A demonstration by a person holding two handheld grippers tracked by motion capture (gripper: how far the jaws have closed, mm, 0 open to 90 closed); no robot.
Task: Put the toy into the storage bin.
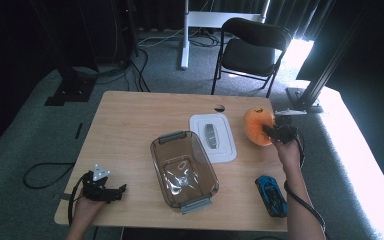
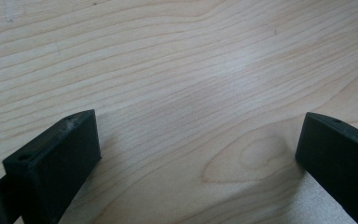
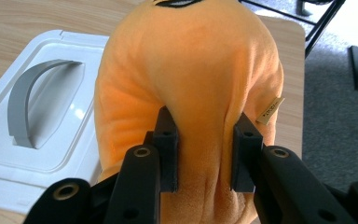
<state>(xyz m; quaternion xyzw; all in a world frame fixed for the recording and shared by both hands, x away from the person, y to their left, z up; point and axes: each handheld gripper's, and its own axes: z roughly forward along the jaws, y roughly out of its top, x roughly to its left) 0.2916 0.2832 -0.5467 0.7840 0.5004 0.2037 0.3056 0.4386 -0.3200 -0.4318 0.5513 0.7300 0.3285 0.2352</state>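
Pinching the soft orange plush toy, the right gripper squeezes a fold of its fur between both jaws. The toy sits at the far right edge of the table, just beside the white lid. Its long side stands up, with its black-marked top pointing away from the gripper. The left gripper rests near the table's front left corner, jaws spread wide with nothing between them.

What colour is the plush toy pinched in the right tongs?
Orange, with a small black marking on top; the plush toy shows best in the right gripper view.
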